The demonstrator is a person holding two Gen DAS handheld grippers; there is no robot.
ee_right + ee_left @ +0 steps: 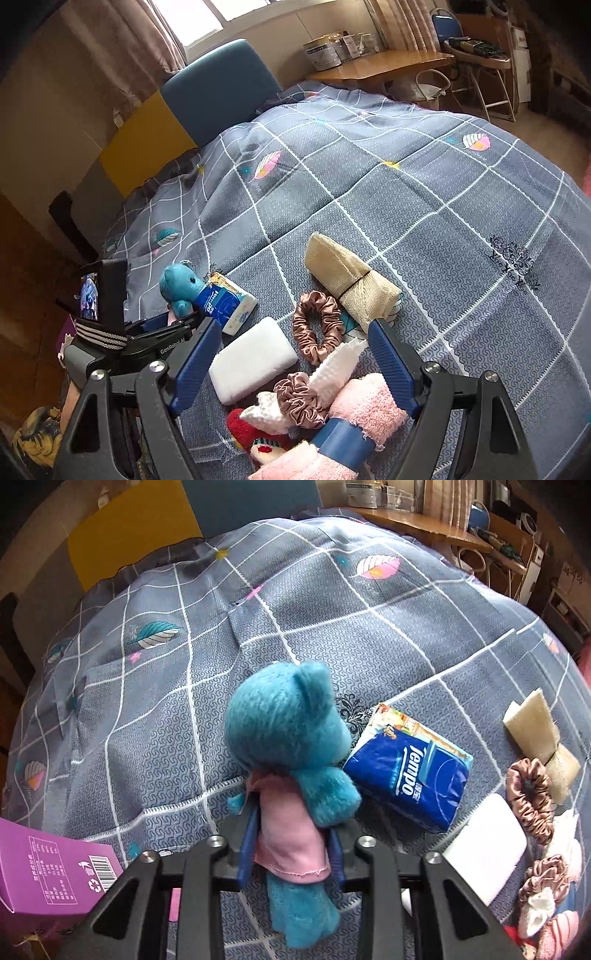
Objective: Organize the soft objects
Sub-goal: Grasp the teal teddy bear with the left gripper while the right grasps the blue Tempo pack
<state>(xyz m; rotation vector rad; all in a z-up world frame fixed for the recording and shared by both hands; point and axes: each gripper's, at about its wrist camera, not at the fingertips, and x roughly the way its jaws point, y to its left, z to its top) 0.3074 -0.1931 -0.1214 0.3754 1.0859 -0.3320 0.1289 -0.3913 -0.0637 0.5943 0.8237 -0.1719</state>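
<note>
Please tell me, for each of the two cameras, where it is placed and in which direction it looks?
Left wrist: on the left tool, facing forward over the bed; its fingers clamp a blue teddy bear.
Right wrist: on the right tool, open above a white sponge and scrunchies; the left tool shows at its left.
Shared: bear, Tempo tissue pack, sponge, bed.

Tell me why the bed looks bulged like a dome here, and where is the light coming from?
Left wrist view: the fisheye lens bows the bedspread and darkens the corners; the blue teddy in the left gripper stays sharp. Right wrist view: same curving, with daylight blowing out the window; the open right gripper looks oversized.
</note>
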